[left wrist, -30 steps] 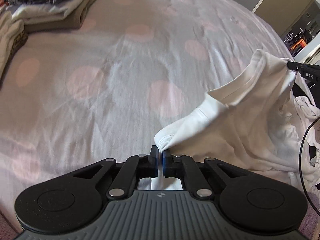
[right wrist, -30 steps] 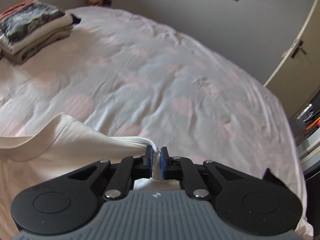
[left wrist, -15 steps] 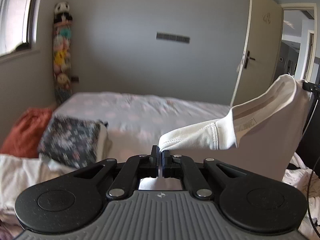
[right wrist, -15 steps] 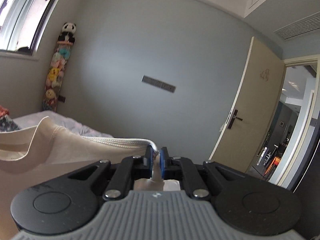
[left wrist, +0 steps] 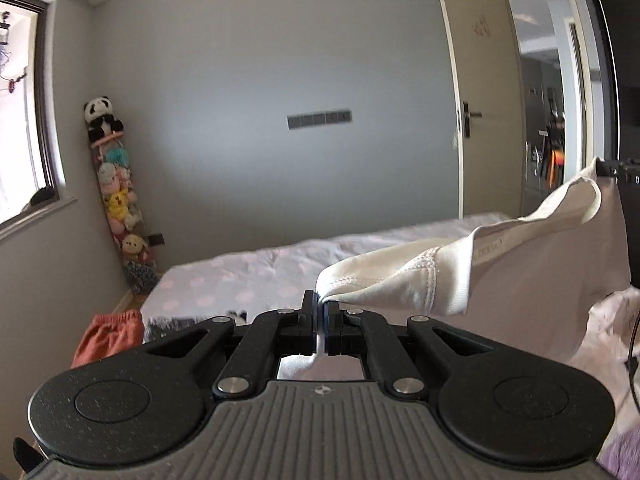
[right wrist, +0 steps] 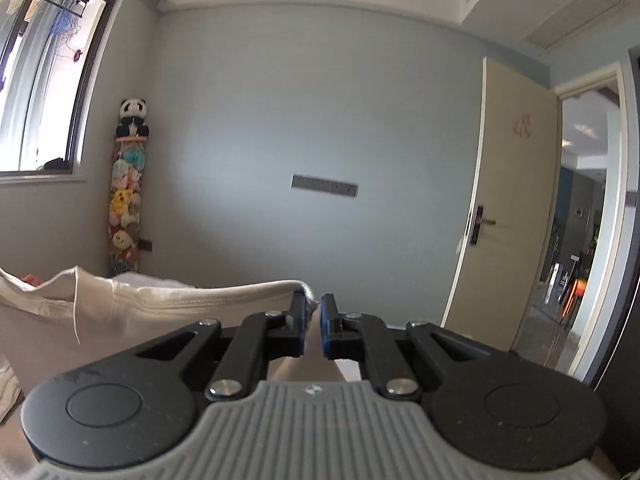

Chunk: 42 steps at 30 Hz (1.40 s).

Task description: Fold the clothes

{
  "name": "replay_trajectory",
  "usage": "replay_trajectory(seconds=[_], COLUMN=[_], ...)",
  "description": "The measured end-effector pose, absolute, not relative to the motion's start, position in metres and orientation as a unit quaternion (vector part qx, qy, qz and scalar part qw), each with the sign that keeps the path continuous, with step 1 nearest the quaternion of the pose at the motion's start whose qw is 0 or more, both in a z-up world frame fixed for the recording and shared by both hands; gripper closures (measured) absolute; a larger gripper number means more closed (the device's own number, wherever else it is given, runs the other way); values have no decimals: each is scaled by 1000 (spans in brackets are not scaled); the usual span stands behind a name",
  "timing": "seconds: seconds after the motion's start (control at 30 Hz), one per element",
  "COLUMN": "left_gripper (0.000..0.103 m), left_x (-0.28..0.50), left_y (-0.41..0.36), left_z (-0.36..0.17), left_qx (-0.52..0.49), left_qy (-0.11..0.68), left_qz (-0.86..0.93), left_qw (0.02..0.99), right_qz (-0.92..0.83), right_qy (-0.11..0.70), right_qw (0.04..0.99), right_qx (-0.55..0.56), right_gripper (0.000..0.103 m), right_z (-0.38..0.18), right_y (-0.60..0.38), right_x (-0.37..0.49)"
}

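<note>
Now the left gripper [left wrist: 321,312] has its fingers clamped on a white shirt [left wrist: 520,268], held up above the bed [left wrist: 248,280]. The right gripper [right wrist: 314,316] pinches the shirt's other corner, fingers slightly apart around the cloth.
</note>
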<state>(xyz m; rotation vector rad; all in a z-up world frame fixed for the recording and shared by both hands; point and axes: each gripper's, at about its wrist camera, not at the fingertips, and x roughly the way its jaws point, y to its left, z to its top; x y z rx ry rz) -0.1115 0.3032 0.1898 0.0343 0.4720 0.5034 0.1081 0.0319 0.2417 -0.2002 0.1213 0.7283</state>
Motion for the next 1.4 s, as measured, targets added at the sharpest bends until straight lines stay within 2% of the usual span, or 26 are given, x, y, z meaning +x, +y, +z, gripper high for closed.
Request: replay_trajectory(seconds=[0.27, 0.4, 0.53, 0.67, 0.7, 0.77, 0.8, 0.83, 0.93, 1.07, 1.23, 1.4], left_gripper=[102, 102, 101, 96, 91, 84, 79, 72, 55, 55, 55, 55], left_x=[-127, -139, -148, -158, -160, -166, -169, -172, -180, -183, -181, -177], left_y=[287, 267, 243, 226, 225, 224, 224, 225, 227, 233, 244, 242], left_z=[7, -48, -83, -102, -107, -108, -106, -105, -101, -96, -91, -95], left_qx=[-5, -19, 4, 15, 17, 27, 34, 41, 66, 106, 139, 182], left_qy=[403, 440, 464, 484, 489, 493, 492, 490, 483, 484, 488, 502], left_qz=[132, 60, 14, -4, -8, -9, -11, -15, -24, -28, -39, -69], left_qw=[906, 896, 885, 875, 872, 869, 870, 871, 873, 868, 861, 843], right_qz=[342, 305, 282, 282, 282, 281, 279, 286, 314, 384, 507, 579], right_qy=[259, 339, 379, 397, 402, 383, 372, 361, 331, 317, 349, 348], right_qw=[895, 885, 877, 868, 865, 870, 874, 875, 875, 848, 762, 687], right_qx=[-121, -98, -88, -102, -105, -131, -141, -147, -163, -182, -201, -267], right_gripper=[94, 94, 94, 87, 87, 77, 70, 68, 67, 67, 66, 63], right_z=[53, -15, -48, -67, -72, -70, -68, -64, -52, -47, -64, -85], right_y=[8, -22, -44, -54, -56, -58, -59, -58, -53, -26, 19, 54], right_x=[109, 111, 102, 85, 81, 67, 61, 53, 28, -6, -44, -80])
